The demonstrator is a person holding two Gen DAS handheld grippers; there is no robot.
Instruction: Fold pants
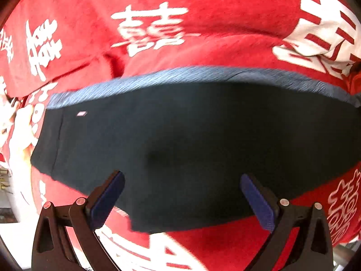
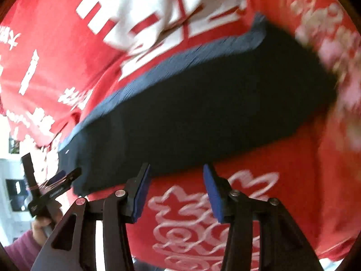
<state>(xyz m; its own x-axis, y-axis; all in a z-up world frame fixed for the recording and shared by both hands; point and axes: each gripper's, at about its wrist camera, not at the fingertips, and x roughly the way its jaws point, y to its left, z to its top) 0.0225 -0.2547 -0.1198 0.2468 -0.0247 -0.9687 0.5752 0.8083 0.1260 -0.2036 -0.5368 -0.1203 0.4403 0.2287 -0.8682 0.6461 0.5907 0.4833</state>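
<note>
The dark navy pants (image 1: pixel 180 140) lie folded in a wide flat band on a red cloth, with a lighter blue ribbed waistband (image 1: pixel 180 75) along the far edge. My left gripper (image 1: pixel 182 181) is open and empty, its blue-padded fingers just above the pants' near edge. In the right wrist view the pants (image 2: pixel 203 113) run diagonally from lower left to upper right. My right gripper (image 2: pixel 177 176) is open and empty, just short of the pants' near edge. The left gripper (image 2: pixel 56 180) shows at the pants' lower left end.
A red cloth with white printed characters (image 1: pixel 180 11) covers the whole surface under the pants (image 2: pixel 225 214). It is rumpled at the far right (image 1: pixel 315 40). A hand in a pink sleeve (image 2: pixel 22 248) holds the left gripper. The surface ends at the left (image 1: pixel 13 203).
</note>
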